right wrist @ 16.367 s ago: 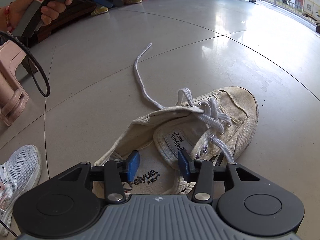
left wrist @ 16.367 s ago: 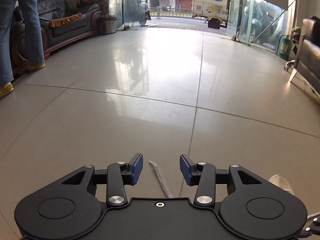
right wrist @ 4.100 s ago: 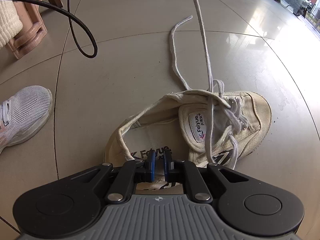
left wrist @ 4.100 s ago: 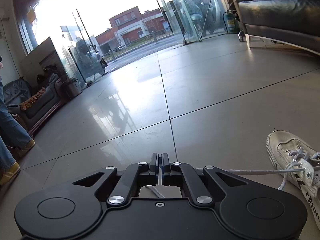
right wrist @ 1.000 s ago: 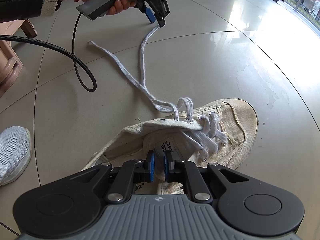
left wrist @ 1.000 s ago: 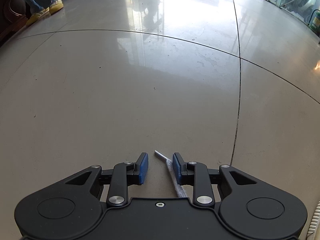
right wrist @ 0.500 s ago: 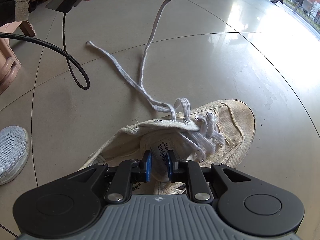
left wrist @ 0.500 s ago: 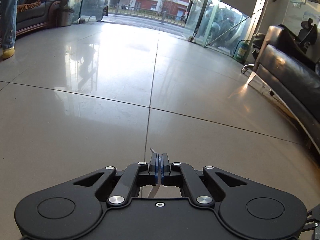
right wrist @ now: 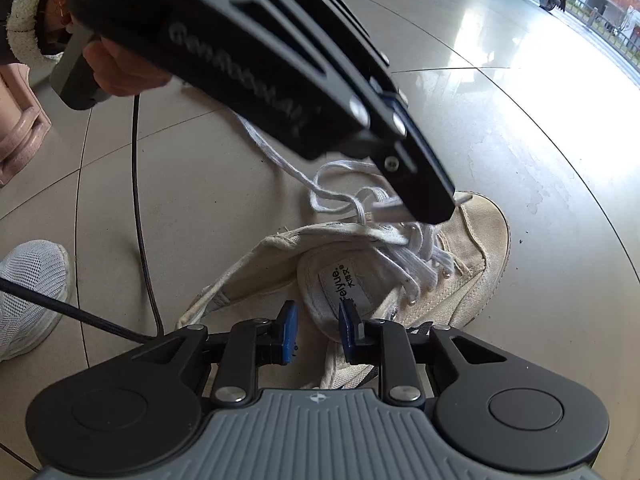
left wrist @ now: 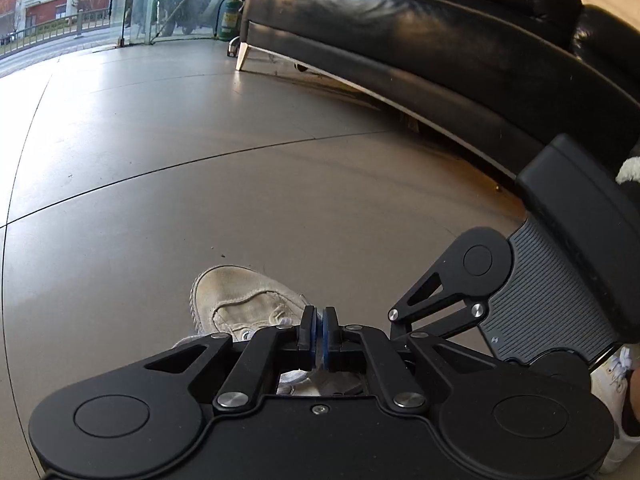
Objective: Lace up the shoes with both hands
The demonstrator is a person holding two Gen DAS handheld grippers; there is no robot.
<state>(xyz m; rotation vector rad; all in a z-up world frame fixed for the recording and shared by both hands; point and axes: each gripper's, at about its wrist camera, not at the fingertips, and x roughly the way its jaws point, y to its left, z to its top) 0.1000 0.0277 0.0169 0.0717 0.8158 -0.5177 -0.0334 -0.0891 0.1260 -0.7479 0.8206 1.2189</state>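
Observation:
A worn cream canvas shoe lies on the tiled floor, its white lace partly threaded and looping loose behind it. My left gripper reaches in from the upper left over the eyelets and is shut on the lace end. In the left wrist view its pads are pressed together above the shoe's toe. My right gripper hovers at the shoe's opening. Its jaws are opening, with the tongue's edge between the blue pads but not pinched. Its grey ribbed housing shows on the right.
A long black leather sofa lines the far right. A person's hand holds the left gripper's handle, and a black cable trails from it across the floor. A white mesh sneaker and a pink stool are at the left.
The left gripper shut on the lace end, rolled, and swung from the open floor over to the shoe's eyelets. The right gripper's jaws widened off the tongue while staying in place.

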